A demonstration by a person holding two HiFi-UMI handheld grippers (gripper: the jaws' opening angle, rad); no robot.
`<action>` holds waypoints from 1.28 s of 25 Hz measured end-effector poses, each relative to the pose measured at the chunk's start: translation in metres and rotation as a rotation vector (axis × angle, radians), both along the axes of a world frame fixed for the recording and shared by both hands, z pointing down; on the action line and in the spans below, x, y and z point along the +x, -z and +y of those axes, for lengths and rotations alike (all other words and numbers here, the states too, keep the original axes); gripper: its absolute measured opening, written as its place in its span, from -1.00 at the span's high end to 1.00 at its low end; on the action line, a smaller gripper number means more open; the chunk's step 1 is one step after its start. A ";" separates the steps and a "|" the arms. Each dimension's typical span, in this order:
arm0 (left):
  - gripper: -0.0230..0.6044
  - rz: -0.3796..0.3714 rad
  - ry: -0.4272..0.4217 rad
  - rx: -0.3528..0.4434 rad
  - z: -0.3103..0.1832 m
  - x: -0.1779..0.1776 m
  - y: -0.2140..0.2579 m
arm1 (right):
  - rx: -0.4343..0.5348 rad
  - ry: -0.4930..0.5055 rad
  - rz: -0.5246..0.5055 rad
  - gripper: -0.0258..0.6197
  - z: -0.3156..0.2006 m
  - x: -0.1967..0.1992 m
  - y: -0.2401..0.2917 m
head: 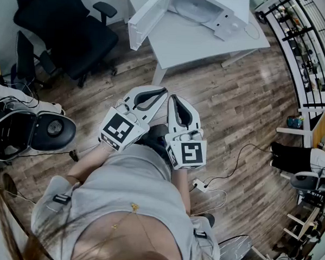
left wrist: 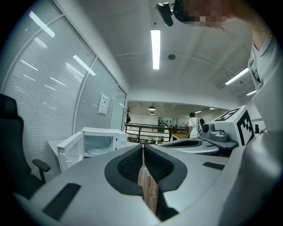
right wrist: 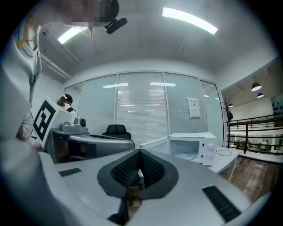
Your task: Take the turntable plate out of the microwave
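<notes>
Left gripper (left wrist: 143, 146): fingers (left wrist: 131, 165) pressed together, nothing between. Right gripper (right wrist: 139, 153): fingers (right wrist: 152, 170) closed too, empty. Both side by side near person's torso, well apart from white microwave (head: 223, 13) on desk (head: 199, 44). Microwave door (head: 148, 18) swung open; turntable plate (right wrist: 185, 155) lies inside cavity, pale, faint. Control panel lettering too small to read. Paper notice (right wrist: 193, 108) on glass wall: print unreadable. Microwave top cut off at head view's edge. Black-and-white square markers (head: 119, 129) on gripper cubes.

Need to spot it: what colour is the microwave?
White; the microwave shows best in the right gripper view.
</notes>
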State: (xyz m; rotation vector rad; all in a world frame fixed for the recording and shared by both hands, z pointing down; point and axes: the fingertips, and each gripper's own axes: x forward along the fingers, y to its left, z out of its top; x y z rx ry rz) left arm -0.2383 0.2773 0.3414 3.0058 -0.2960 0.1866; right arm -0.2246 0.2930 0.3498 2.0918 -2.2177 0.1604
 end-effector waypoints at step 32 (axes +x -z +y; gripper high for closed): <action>0.55 -0.009 0.067 0.001 -0.016 0.038 -0.008 | 0.030 0.015 -0.049 0.55 -0.007 0.051 0.001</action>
